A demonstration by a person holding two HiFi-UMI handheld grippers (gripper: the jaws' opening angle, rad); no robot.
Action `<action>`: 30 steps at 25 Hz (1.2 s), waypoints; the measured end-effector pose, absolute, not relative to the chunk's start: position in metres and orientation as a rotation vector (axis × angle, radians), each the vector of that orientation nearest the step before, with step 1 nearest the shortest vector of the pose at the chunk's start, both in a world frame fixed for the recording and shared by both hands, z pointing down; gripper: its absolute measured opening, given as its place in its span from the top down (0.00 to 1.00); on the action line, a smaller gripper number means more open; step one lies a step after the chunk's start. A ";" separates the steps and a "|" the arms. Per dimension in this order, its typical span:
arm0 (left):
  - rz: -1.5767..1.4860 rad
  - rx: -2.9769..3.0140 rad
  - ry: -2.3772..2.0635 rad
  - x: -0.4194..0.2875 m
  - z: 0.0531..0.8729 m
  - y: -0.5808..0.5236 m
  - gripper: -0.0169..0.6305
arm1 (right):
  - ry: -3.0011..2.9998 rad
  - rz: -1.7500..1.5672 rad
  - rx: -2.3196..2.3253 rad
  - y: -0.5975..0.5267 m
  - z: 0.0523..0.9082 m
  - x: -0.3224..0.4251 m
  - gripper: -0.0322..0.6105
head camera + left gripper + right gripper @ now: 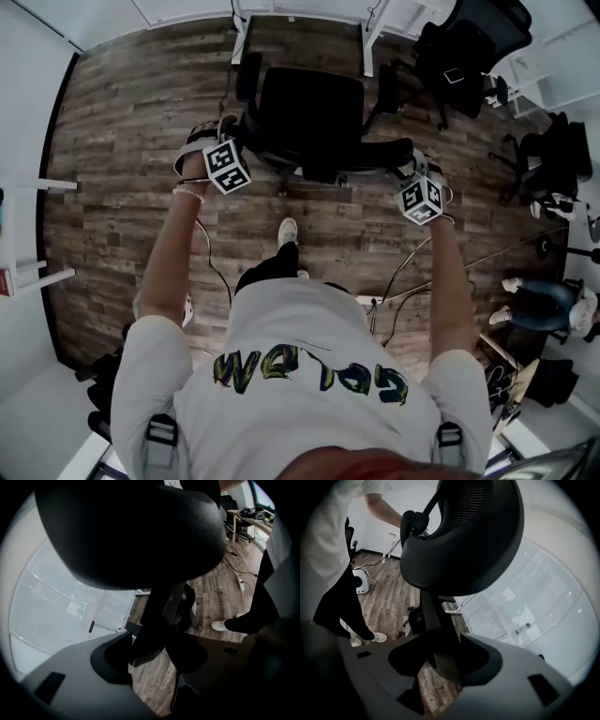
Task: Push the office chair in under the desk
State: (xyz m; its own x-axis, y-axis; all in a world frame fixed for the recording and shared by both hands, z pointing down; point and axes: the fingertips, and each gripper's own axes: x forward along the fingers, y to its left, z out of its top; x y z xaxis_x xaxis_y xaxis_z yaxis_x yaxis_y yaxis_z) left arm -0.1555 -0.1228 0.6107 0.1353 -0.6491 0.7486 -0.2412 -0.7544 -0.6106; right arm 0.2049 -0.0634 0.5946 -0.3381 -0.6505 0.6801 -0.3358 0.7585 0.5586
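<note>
From the head view, the person stands behind the black office chair (309, 103) with both arms held out straight and a bit apart. The left gripper (223, 141) is at the left end of the chair's back and the right gripper (412, 173) is at the right end. Both point forward and down. The chair stands on the wood floor (131, 131), close in front of the white table (367, 37), and its seat is not under the table yet. One white shoe (288, 230) of the person shows just behind the chair. A second black chair (473, 47) stands off to the right. The left gripper view shows what the head view cannot. The jaws are far apart and press on a dark bar of the chair's back from both sides, with the round black back filling the top of the view. A glass wall (56, 606) is on the left. In the right gripper view, the jaws are also wide and closed on a dark bar of the chair's back. The mesh of the back shows above, and the person's arm (382, 506) reaches across behind it.
</note>
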 end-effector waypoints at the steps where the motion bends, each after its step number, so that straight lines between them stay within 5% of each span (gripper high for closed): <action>1: -1.650 -2.078 0.858 -0.156 0.611 -0.132 0.62 | -1.946 -0.388 0.749 -0.071 0.594 0.204 0.63; 30: -1.607 -2.143 0.851 -0.142 0.611 -0.320 0.61 | -1.907 -0.351 0.811 -0.256 0.595 0.215 0.61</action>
State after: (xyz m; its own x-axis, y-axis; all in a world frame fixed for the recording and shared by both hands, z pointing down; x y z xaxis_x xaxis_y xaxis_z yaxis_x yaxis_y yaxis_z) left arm -0.1422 -0.3204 0.6111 0.1858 -0.6352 0.7497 -0.2637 -0.7672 -0.5847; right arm 0.2151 -0.2565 0.5951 -0.2822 -0.6714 0.6853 -0.3834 0.7337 0.5610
